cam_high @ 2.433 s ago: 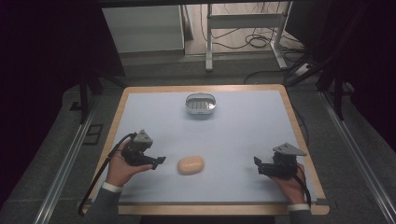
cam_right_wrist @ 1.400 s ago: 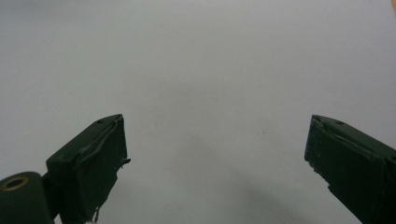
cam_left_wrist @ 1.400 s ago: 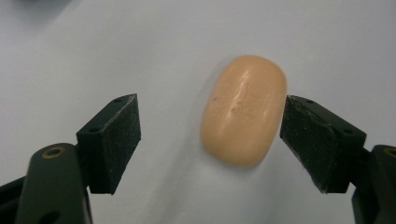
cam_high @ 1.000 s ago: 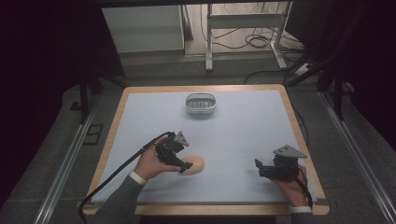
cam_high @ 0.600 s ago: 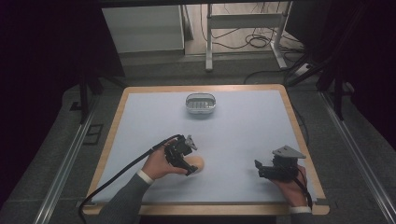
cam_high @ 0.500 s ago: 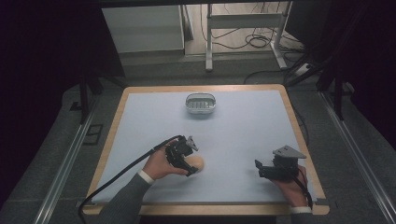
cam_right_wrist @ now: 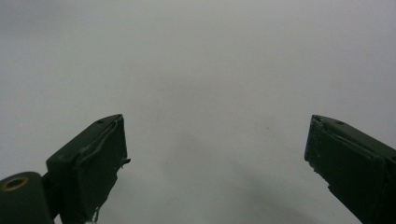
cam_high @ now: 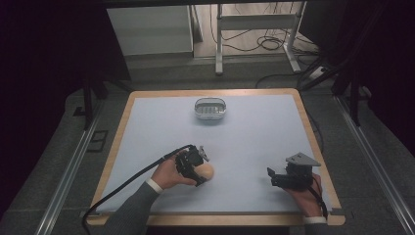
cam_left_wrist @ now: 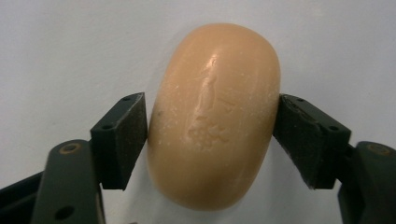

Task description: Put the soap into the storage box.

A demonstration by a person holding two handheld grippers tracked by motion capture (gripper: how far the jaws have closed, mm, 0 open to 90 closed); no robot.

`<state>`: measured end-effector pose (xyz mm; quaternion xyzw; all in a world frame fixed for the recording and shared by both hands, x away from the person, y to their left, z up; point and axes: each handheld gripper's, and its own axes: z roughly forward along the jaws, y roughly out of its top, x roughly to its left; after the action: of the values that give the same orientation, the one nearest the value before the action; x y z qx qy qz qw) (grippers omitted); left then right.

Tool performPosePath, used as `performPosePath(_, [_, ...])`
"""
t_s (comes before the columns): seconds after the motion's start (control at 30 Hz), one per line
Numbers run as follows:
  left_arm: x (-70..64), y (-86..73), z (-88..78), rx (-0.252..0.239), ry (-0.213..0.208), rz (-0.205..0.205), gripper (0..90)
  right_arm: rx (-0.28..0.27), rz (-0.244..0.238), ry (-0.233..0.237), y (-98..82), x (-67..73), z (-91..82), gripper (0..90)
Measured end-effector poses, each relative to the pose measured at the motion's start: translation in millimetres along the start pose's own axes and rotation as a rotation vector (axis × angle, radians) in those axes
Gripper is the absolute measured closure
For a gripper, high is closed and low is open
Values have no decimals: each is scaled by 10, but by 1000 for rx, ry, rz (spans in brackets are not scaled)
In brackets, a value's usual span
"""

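Note:
A peach-coloured oval soap bar [cam_left_wrist: 215, 116] lies on the pale blue mat [cam_high: 244, 142], left of the middle near the front [cam_high: 208, 171]. My left gripper [cam_high: 197, 175] points down over it; its jaws have just been closing, and both pads [cam_left_wrist: 125, 140] now touch the bar's two long sides. At the front right my right gripper [cam_high: 272, 177] rests low over bare mat, its jaws wide apart [cam_right_wrist: 215, 154] with nothing between them.
A small clear ribbed dish [cam_high: 210, 108] stands at the back middle of the mat. The mat sits on a table with a wooden rim [cam_high: 120, 142]. The left gripper's cable [cam_high: 127, 183] trails off the front left corner.
The left gripper moved right from the mat's front left to the soap bar, sank over it and narrowed its jaws onto it. The right gripper stayed still.

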<state>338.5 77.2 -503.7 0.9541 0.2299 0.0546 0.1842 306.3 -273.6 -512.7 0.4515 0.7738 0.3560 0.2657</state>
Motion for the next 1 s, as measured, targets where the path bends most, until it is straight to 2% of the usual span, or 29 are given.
performPosePath(0.23, [17, 7, 73, 21, -11, 3, 266, -2, -3, -3, 3, -2, -3, 57])
performPosePath(0.6, [42, 3, 68, 7, -14, 15, 299, 0, 0, -6, -1, -5, 1, 57])
performPosePath(0.8, [111, -2, -10, -14, -10, 4, 302, 1, 1, -8, -2, -10, 0, 57])
performPosePath(1.0, [201, -16, -126, -42, 5, -24, 304, 1, 1, -8, -5, -10, 7, 57])
